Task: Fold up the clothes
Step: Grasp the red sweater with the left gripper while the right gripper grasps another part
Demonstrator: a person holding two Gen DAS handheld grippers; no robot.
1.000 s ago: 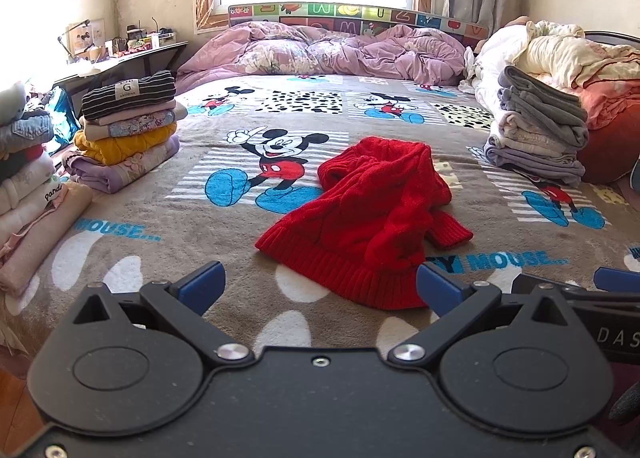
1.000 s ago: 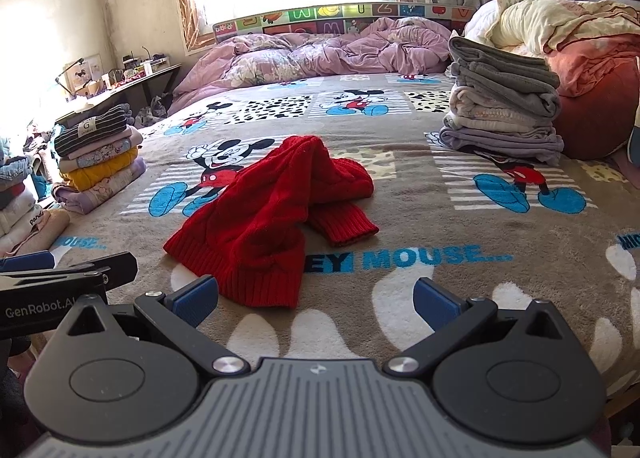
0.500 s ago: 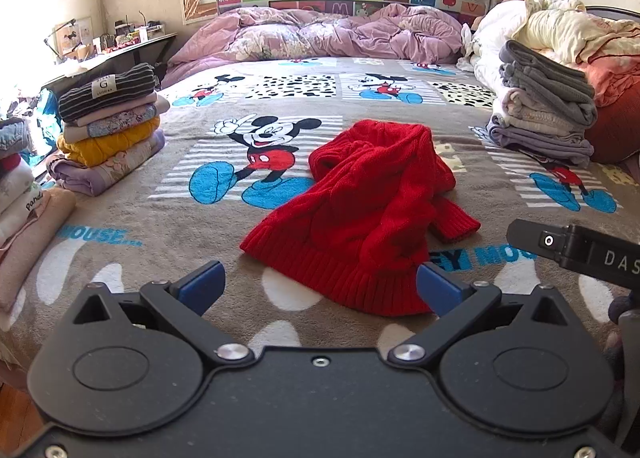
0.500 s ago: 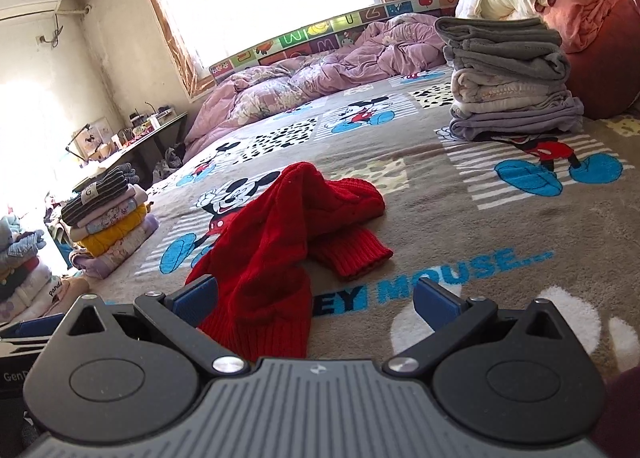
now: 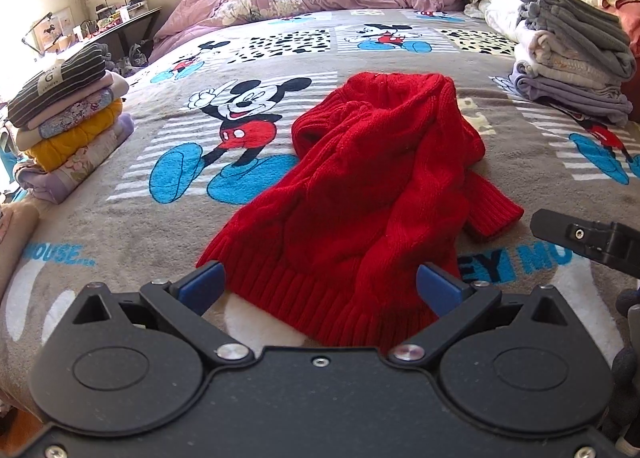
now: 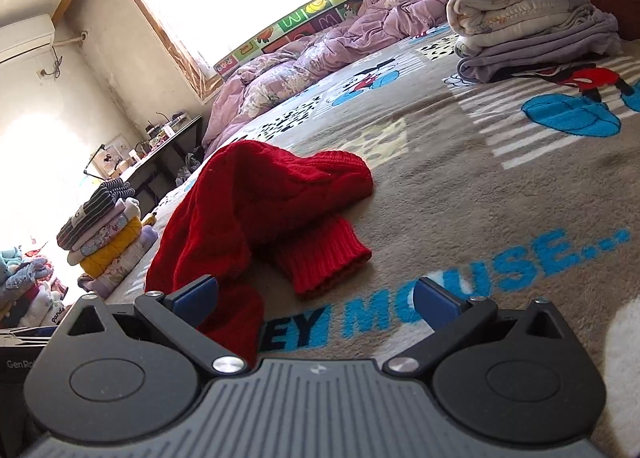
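Red knit sweater [image 5: 372, 193] is lying crumpled on the Mickey blanket [image 5: 132, 217], mid-bed, hem toward you, 1 cuff [image 6: 324, 258] sticking out on the right. You're in the approach step, nothing gripped. Left gripper [image 5: 318, 288] is hovering over the hem, jaws spread; right gripper [image 6: 316, 304] is sitting low near the cuff, jaws also spread. Next: pinch the hem corners and spread it flat. Folded stacks [image 5: 68, 117] are flanking both sides.
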